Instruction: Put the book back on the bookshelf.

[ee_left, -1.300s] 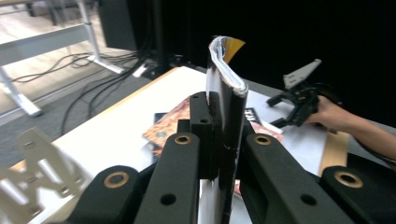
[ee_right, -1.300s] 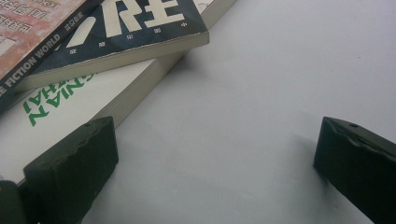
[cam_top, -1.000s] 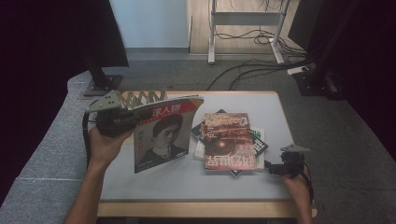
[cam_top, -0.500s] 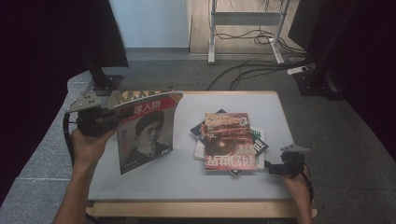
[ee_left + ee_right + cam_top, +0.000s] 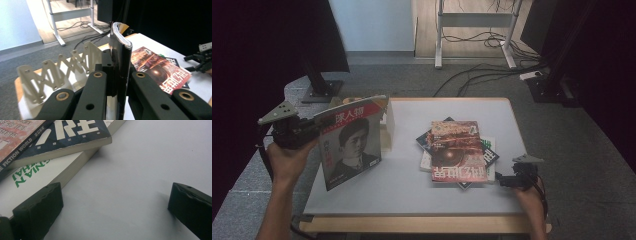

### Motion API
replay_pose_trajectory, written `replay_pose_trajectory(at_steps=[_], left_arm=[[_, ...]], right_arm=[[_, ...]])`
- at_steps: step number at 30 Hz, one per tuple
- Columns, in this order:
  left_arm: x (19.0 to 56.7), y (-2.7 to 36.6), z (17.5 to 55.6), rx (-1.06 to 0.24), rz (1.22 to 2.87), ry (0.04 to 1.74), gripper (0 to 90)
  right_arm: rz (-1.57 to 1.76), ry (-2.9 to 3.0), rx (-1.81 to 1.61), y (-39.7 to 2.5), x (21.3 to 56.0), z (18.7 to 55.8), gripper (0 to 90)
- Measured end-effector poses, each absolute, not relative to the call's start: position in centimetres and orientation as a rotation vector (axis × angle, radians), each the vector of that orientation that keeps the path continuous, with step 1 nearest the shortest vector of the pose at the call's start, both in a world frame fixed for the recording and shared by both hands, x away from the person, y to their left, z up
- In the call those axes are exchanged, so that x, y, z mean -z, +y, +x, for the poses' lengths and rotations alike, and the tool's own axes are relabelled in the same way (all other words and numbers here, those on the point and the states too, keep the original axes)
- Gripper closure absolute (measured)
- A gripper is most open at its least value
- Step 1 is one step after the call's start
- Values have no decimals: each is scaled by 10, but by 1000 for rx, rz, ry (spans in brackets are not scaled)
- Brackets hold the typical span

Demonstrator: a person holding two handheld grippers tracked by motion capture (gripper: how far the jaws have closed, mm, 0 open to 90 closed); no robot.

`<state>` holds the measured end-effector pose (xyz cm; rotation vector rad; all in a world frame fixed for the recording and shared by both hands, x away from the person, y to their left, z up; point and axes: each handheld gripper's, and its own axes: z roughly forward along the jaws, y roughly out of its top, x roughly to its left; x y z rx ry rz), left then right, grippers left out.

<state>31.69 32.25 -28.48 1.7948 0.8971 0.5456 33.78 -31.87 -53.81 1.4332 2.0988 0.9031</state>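
Note:
A magazine with a portrait cover and a red title band hangs upright over the table's left side. My left gripper is shut on its left edge. In the left gripper view the black jaws clamp the magazine edge-on, with my left gripper closed around it. A stack of books lies flat at mid-table, a red-covered one on top. My right gripper rests low at the stack's right front corner. Its jaws stand wide open over bare table, beside the stack's lower books.
A white zigzag rack stands at the table's back left, just behind the magazine; it appears close up as the rack in the left gripper view. The table has bare surface in front. Monitor stands and cables lie on the floor beyond.
My left gripper has carried the magazine leftward, from mid-table to the left edge beside the rack. The right gripper and the stack have stayed put.

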Motion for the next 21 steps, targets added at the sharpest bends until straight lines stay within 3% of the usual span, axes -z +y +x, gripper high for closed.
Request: replay_pose_trajectory(at_steps=[21], left_arm=[[284, 363, 324, -623, 1724, 1042, 868]], right_arm=[[1433, 2100, -902, -319, 538, 338, 0]])
